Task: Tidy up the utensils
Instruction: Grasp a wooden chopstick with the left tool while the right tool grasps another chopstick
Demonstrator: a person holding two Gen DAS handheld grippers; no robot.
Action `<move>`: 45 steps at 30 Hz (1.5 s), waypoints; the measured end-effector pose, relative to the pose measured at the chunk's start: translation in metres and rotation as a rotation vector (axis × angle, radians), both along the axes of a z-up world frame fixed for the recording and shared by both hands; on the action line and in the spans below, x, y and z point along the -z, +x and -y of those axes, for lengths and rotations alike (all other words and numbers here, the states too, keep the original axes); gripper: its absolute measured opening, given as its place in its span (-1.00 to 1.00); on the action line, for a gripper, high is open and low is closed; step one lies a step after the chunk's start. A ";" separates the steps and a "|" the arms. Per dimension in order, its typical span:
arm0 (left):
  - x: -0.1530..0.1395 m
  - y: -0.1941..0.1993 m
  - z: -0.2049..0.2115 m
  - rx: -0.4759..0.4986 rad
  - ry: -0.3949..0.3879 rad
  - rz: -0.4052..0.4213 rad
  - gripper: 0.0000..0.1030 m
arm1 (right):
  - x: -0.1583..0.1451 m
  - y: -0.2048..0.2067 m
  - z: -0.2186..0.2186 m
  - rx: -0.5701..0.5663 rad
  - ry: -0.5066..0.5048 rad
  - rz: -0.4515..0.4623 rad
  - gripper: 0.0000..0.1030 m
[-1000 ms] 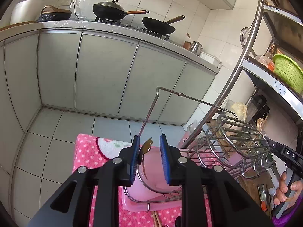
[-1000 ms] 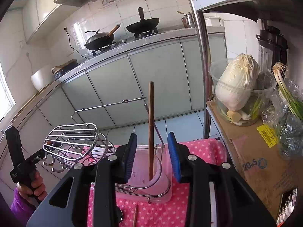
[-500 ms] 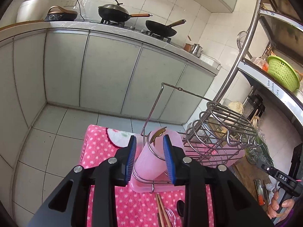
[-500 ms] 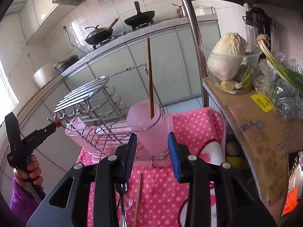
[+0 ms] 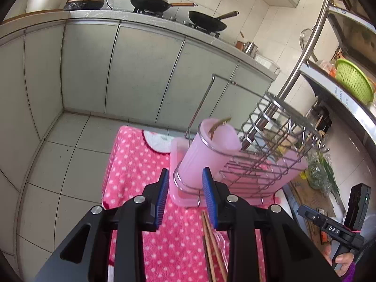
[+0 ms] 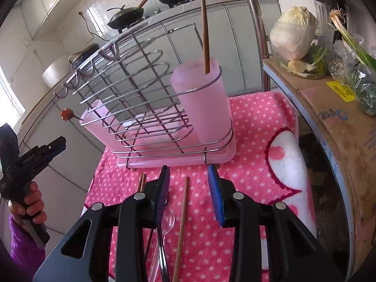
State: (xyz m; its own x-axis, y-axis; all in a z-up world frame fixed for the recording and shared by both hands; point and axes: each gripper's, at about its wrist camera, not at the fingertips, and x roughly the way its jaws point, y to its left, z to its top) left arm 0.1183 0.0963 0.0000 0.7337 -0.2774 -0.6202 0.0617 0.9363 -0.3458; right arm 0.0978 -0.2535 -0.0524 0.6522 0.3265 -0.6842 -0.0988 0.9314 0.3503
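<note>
Though mostly hidden: 1 chopstick point(image 6: 204, 25) in cup point(image 6: 202, 103)

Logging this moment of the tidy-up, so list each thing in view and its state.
Left gripper: jaws open, empty.
Right gripper: jaws open, empty.
Pink cup: upright in wire rack, holding one chopstick.
Loose chopstick: flat on pink cloth.
Clear spoon: lying on cloth.

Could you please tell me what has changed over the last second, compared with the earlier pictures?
The left tongs have just been opening, letting go of the small utensil that now rests in the pink cup, and drew back. The right tongs, empty, came down toward the chopstick on the pink cloth. The chopstick in the cup and the wire rack stayed put.
</note>
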 end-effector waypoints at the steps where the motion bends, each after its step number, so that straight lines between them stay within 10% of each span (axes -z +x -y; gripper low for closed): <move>1: 0.007 -0.002 0.003 0.014 0.002 -0.022 -0.45 | 0.005 0.001 -0.004 -0.008 -0.005 -0.013 -0.34; 18: 0.116 0.013 0.081 0.210 0.034 -0.512 -0.89 | 0.055 0.007 -0.021 -0.059 0.002 -0.155 -0.69; 36: 0.132 0.031 0.127 0.224 0.186 -0.553 -0.91 | 0.062 0.009 -0.016 -0.082 0.063 -0.170 -0.69; 45: 0.124 0.031 0.080 0.109 0.180 -0.557 -0.92 | 0.067 0.031 -0.037 -0.131 0.040 -0.255 -0.69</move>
